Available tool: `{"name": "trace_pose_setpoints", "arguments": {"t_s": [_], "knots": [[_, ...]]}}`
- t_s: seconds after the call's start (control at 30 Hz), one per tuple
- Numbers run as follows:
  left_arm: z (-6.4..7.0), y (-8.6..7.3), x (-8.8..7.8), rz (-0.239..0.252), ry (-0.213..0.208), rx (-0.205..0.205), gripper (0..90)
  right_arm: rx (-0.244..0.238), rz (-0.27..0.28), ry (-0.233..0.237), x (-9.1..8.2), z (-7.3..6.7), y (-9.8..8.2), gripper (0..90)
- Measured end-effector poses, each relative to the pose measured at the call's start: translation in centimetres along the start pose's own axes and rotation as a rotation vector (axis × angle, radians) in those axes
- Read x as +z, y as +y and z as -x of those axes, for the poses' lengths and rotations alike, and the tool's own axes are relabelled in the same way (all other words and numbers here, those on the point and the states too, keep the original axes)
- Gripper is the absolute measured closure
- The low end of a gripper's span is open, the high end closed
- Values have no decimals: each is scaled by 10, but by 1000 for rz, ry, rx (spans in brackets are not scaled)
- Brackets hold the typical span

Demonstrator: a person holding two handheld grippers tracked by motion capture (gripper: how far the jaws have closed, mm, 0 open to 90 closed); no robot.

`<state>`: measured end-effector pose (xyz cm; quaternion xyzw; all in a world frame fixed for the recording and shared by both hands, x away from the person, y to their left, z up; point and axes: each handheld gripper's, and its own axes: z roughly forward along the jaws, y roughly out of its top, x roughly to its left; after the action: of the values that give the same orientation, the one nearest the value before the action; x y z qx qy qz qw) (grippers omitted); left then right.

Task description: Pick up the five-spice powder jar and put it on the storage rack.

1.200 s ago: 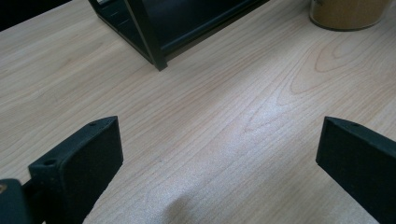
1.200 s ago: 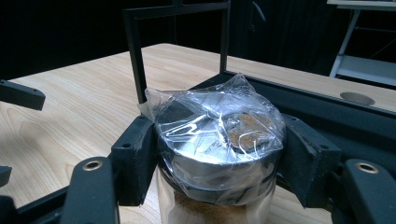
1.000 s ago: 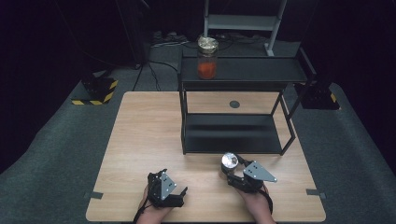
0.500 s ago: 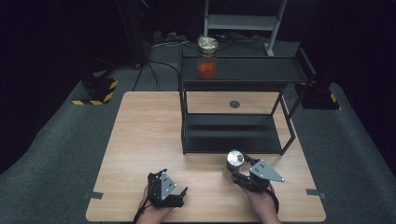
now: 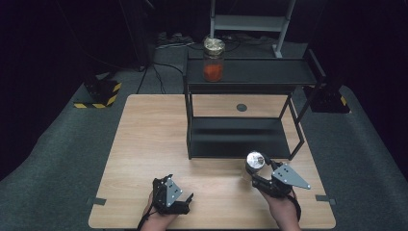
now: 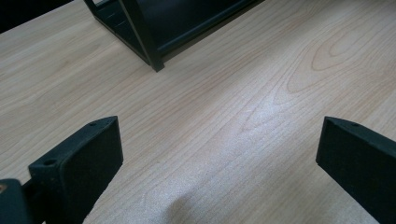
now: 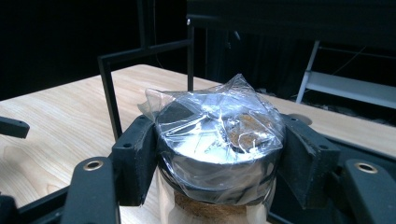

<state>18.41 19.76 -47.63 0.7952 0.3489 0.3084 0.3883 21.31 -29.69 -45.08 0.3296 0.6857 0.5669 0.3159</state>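
R gripper (image 7: 219, 154) clamps jar (image 7: 219, 149) w/ plastic-wrapped lid, L gripper (image 6: 219, 154) jaws apart

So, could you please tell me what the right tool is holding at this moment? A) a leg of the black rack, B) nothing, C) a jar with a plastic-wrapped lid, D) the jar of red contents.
C: the right tool has its jaws pressed on both sides of the jar with the plastic-wrapped lid, while the jar of red contents stands on the black rack's top shelf.

Jar (image 7: 219, 154) base below frame edge
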Motion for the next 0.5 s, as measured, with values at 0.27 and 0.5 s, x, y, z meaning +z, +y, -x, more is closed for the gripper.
{"name": "trace_pose_setpoints", "arguments": {"t_s": [0.27,0.5], "knots": [[0,0,0,2,0,-3,9,-12,20,-17,-12,5,14,342],[0,0,0,2,0,-3,9,-15,38,-25,-20,11,30,342]]}}
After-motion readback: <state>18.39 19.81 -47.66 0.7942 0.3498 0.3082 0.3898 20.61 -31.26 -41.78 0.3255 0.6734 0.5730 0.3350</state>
